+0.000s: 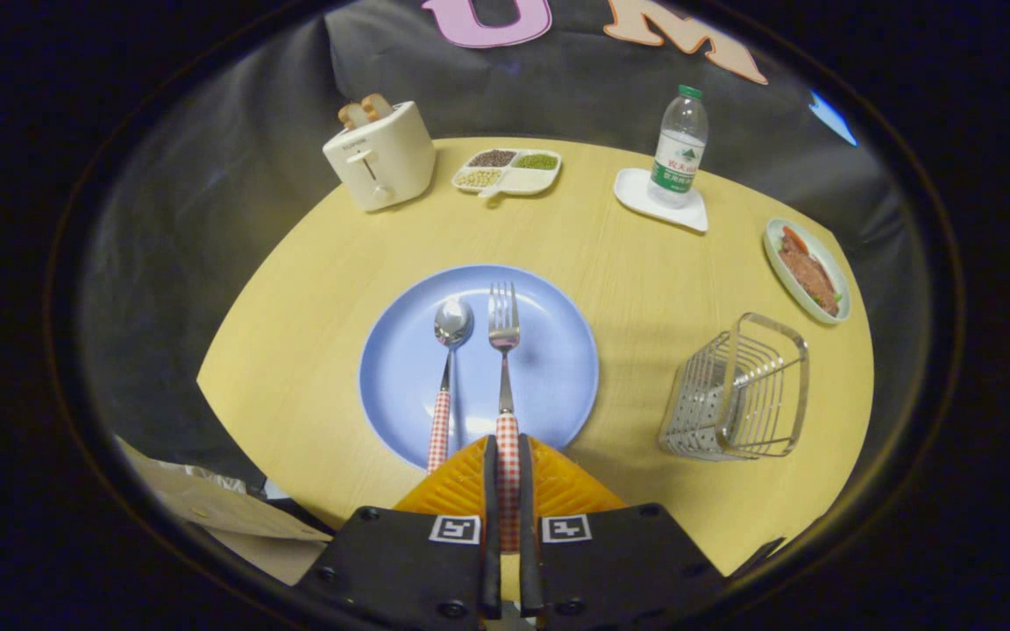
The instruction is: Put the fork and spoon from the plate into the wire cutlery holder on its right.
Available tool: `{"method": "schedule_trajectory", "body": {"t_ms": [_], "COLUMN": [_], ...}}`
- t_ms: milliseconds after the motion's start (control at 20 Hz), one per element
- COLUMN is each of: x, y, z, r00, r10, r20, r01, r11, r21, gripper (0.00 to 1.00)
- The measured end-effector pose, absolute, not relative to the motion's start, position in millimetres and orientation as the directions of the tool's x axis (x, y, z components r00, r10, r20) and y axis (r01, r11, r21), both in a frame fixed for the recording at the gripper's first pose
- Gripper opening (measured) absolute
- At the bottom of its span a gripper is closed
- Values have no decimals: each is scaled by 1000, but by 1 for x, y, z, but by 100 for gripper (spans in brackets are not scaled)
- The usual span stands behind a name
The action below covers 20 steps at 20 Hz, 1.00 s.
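Note:
A blue plate (558,368) lies in the middle of the round wooden table. On it rest a spoon (451,337) and, to its right, a fork (504,342), both with red-checked handles pointing toward me. My gripper (507,456) is shut on the fork's handle, which runs between the two fingers at the plate's near rim. The spoon's handle lies just left of the fingers. The wire cutlery holder (737,390) stands on the table to the right of the plate and holds nothing that I can see.
Beyond the plate stand a white toaster (380,158) with bread, a divided dish of grains (508,171), and a water bottle (679,149) on a white coaster. A plate of food (807,270) sits behind the holder. Paper lies below the table's near left edge.

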<state>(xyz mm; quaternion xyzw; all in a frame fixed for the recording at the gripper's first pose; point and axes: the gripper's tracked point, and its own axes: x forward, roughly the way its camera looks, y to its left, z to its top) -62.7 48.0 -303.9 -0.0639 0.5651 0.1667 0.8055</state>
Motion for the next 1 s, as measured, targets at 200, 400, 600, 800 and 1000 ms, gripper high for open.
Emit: {"method": "schedule_trajectory", "body": {"t_ms": [200,400,600,800,1000], "x": [-60,-57,-49,-48,-47], "y": [29,3,-26,-62,-97], "z": [-277,-250,-226,-205,-195], "r00": [302,295,288,261,222], "r10": [201,197,183,145,60], "r20": [-932,-935,-940,-955,-973], "r01": [-346,-370,-394,-435,-484], "r11": [934,926,917,900,873], "r21": [90,78,58,17,-57], "gripper": [11,11,11,11,11]}}
